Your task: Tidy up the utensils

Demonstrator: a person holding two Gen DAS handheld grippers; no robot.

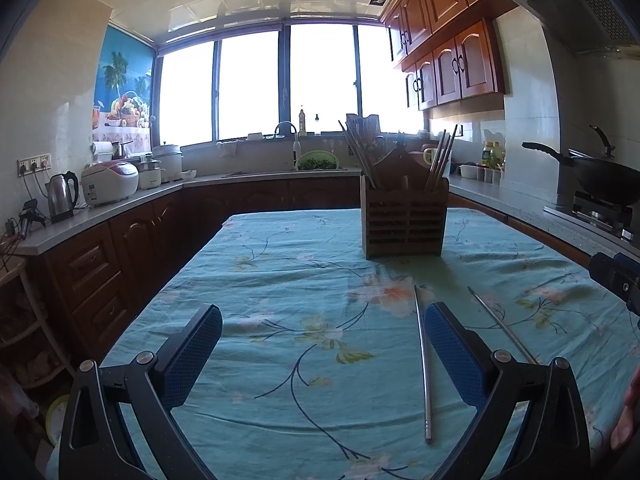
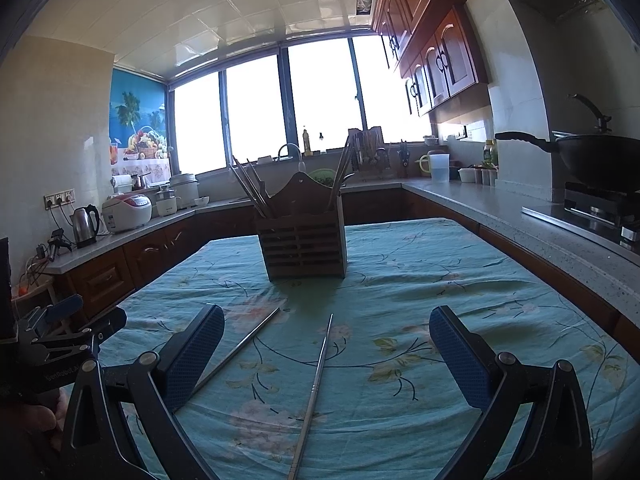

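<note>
Two metal chopsticks lie loose on the blue floral tablecloth. In the left wrist view one chopstick lies just inside my right finger and the other lies outside it. In the right wrist view they lie between the fingers: one near the left finger, one in the middle. A wooden utensil holder with several chopsticks stands farther back, also in the right wrist view. My left gripper is open and empty above the cloth. My right gripper is open and empty.
Kitchen counters ring the table: a kettle and rice cooker on the left, a sink under the window, a wok on the stove at the right. The left gripper shows at the right wrist view's left edge.
</note>
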